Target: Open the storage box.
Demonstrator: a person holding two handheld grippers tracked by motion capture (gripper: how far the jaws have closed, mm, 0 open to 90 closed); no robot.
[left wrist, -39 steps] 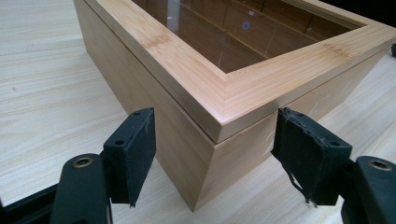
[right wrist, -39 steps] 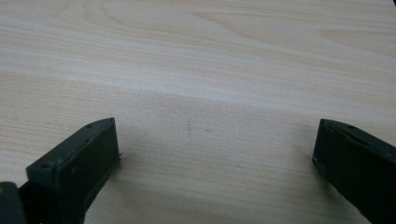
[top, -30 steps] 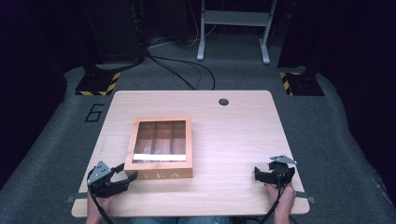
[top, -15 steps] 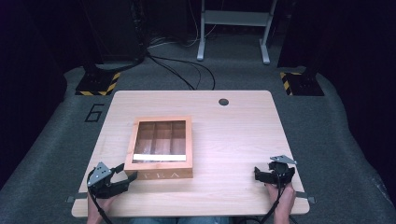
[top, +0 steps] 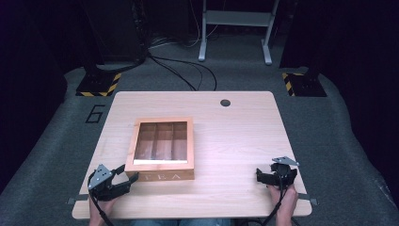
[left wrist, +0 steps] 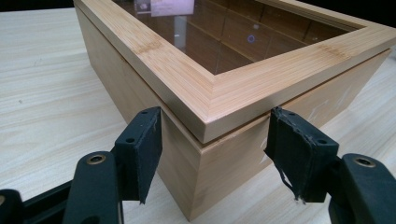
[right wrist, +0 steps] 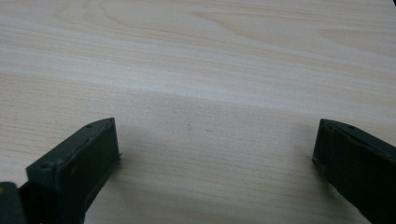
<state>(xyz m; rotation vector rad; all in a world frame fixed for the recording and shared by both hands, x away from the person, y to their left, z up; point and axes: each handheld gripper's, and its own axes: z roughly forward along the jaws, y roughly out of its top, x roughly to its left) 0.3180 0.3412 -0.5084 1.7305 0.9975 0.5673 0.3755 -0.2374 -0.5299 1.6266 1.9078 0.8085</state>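
A wooden tea box with a glass lid and "TEA" on its front stands left of centre on the light wooden table. Through the glass I see empty compartments. My left gripper is at the box's front left corner, open. In the left gripper view the corner of the box sits between the two black jaws of the left gripper; the pads stand close beside it without pressing. My right gripper rests near the front right table edge, open, with bare wood between the jaws of the right gripper.
A round cable hole lies near the table's far edge. Beyond the table are a white stand, loose cables and two yellow-black striped bases on the grey floor. A "6" is marked left of the table.
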